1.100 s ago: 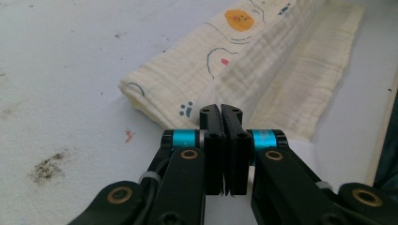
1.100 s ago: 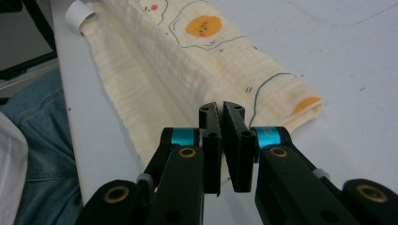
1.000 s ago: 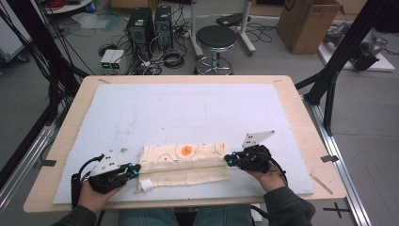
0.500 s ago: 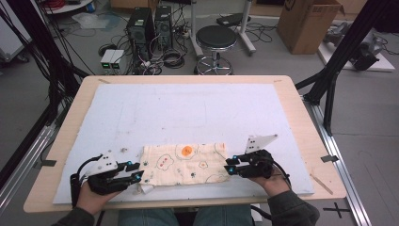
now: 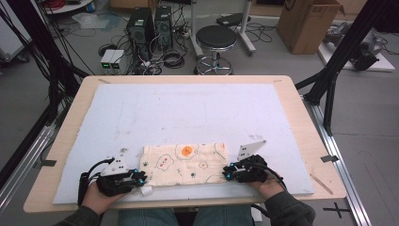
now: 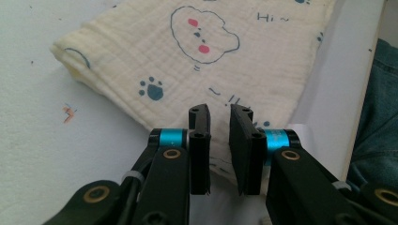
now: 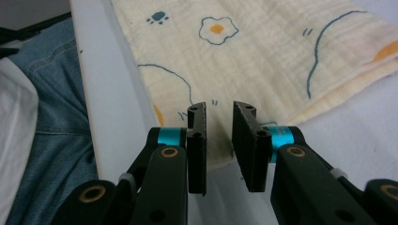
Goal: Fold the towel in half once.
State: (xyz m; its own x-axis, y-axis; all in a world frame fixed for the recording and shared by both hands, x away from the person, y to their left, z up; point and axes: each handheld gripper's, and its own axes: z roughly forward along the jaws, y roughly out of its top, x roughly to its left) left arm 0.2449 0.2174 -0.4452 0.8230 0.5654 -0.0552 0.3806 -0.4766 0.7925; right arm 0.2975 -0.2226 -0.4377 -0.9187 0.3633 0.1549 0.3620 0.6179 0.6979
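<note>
- Now the biggest thing is the table (image 5: 301, 122), a wooden top that takes up the middle of the high view.
- On it lies a big white mat (image 5: 188, 113), and it covers nearly the whole top.
- Next comes the cloth (image 5: 186, 164), folded flat in the lower middle of the high view, near the edge where the person sits. It is pale yellow with little drawings: an orange dot, a paw, an egg.
- At the lower left of the high view, the left claw (image 5: 141, 178) sits at the cloth's left end. In the left gripper view its jaws stand a little apart over the cloth's near edge, and they have just been closing. They do not pinch the cloth.
- At the lower right, the right claw (image 5: 227, 172) sits at the cloth's right end. Its jaws are also a little apart and have just been closing, with the cloth's edge below the gap.
</note>
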